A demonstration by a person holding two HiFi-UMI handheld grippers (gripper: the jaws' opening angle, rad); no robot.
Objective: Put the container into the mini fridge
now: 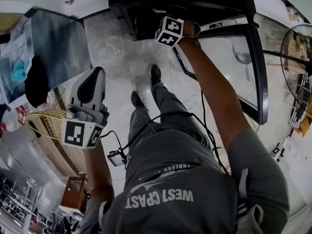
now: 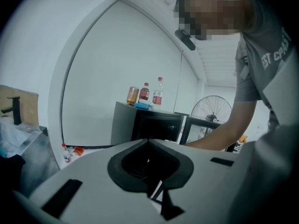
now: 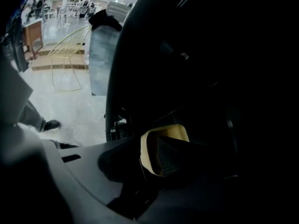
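While the right tool (image 3: 156, 160) reaches into the mini fridge (image 1: 146, 6) at frame top, its jaws stand apart astride a wall of the container (image 3: 164, 135) inside. The left tool (image 1: 95, 77), at left, is closed, empty.

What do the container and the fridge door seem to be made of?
Container: likely thin plastic or paper pulp, matte pale yellow, with a rolled rim; the dim light leaves it open. Fridge door: clear glass in a black frame; the pale floor shows through.
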